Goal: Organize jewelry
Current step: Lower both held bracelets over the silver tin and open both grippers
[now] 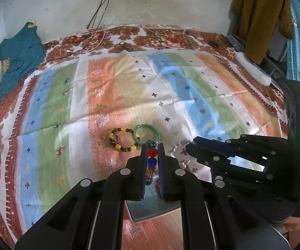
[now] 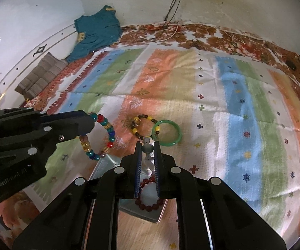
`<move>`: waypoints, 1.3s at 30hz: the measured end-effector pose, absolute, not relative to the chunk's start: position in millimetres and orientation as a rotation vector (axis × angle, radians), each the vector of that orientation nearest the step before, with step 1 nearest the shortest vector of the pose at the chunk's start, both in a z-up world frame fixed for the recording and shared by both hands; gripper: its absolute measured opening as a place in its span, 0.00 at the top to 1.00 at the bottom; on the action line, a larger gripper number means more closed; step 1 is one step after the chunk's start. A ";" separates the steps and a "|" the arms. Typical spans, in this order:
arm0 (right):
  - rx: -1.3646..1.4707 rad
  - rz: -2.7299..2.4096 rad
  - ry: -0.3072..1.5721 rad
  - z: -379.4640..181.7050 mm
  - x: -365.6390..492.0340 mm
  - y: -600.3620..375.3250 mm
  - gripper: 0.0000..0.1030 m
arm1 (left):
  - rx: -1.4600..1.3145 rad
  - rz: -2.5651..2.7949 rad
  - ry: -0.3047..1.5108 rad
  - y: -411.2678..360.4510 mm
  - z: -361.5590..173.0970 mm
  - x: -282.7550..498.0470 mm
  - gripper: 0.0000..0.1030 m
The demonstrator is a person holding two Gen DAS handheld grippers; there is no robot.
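Observation:
My left gripper (image 1: 152, 145) is shut on a multicoloured bead bracelet (image 1: 152, 152), whose red, blue and teal beads sit between the fingers. In the right wrist view that bracelet (image 2: 103, 137) hangs as a loop from the left gripper (image 2: 91, 123). My right gripper (image 2: 148, 143) is shut on a clear and grey bead bracelet (image 2: 147, 149), and both show at the right of the left wrist view (image 1: 188, 145). A yellow-and-dark bead bracelet (image 2: 141, 125) and a green bangle (image 2: 167, 133) lie side by side on the striped cloth beyond both grippers. A dark red bead bracelet (image 2: 150, 204) lies in a metal tray (image 2: 106, 164) under the grippers.
The striped cloth (image 1: 108, 87) covers a flowered bedspread. A teal garment (image 1: 18, 56) lies at the back left, with cables (image 1: 95, 41) along the wall. A mustard garment (image 1: 260, 16) hangs at the back right above a white object (image 1: 252, 68). A striped cushion (image 2: 39, 77) lies far left.

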State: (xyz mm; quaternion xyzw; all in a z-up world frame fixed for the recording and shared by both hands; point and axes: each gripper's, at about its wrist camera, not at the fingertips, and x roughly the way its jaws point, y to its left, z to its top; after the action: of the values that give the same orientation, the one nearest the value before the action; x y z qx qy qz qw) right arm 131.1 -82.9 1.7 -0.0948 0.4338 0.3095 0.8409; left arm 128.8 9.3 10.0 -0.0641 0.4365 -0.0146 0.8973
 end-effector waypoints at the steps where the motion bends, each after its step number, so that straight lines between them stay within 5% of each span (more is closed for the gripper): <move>1: -0.202 0.657 0.918 1.5 129.5 -83.2 0.88 | -0.132 -0.032 0.905 8.3 10.0 127.6 0.91; 20: -0.208 0.663 0.908 1.9 100.4 -91.6 0.88 | -0.150 -0.035 0.913 1.2 6.9 102.0 0.91; 23: -0.204 0.640 0.915 0.2 102.8 -95.1 0.76 | -0.173 -0.014 0.916 7.3 6.8 99.9 0.75; 24: -0.204 0.621 0.912 -0.1 104.2 -96.5 0.65 | -0.181 -0.004 0.912 10.1 7.3 99.4 0.72; 39: -0.226 0.518 0.978 -19.9 140.5 -100.1 0.49 | -0.197 0.130 0.972 49.3 -14.8 132.1 0.43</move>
State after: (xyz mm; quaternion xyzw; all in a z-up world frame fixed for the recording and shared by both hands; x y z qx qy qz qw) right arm 140.5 -100.1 -19.9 -0.1070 0.4636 0.2455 0.8446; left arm 132.1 49.3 -14.8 -0.0943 0.4662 0.0621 0.8775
